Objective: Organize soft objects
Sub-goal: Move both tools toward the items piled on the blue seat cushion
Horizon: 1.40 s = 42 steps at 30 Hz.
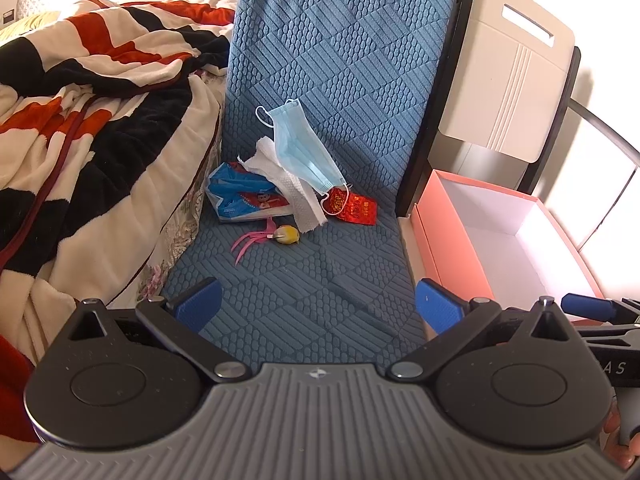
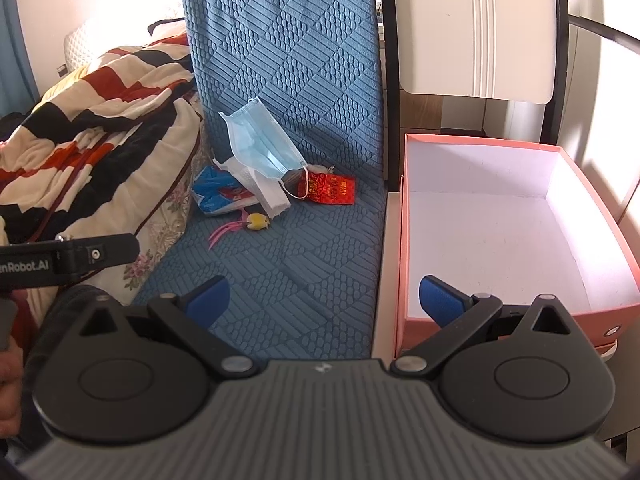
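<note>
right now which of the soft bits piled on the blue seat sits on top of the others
The light blue face mask: it leans over the white tissue, and its ear loop drapes onto the red packet. The blue plastic bag lies lowest.

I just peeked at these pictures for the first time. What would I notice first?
Probably the little heap of soft things at the back of the blue chair seat: a light blue face mask draped over white tissue, with a red packet beside them. Next, the empty pink box to the right of the chair. Both grippers, left and right, hang open in front.
</note>
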### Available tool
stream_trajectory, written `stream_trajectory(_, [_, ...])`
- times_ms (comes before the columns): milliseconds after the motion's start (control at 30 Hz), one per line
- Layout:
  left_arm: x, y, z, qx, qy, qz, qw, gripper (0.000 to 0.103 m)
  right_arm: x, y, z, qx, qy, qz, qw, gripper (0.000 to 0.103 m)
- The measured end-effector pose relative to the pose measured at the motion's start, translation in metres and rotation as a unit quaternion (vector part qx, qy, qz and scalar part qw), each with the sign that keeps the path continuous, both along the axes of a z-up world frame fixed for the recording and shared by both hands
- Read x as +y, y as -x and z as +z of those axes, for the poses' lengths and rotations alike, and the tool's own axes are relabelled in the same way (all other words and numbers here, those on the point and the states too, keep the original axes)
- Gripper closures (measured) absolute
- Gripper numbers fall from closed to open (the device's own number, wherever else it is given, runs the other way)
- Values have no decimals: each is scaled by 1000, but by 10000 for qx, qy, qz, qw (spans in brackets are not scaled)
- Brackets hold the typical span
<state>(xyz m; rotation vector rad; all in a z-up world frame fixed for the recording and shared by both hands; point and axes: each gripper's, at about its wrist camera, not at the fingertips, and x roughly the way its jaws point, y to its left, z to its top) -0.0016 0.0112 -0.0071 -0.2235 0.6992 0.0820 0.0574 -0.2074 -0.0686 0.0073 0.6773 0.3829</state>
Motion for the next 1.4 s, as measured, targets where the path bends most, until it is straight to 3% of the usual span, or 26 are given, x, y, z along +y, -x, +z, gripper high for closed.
stream_trajectory(1400, [30,-15,-26,75,216,263,9994,0,24,-29,-11,313,82,22,9995,0])
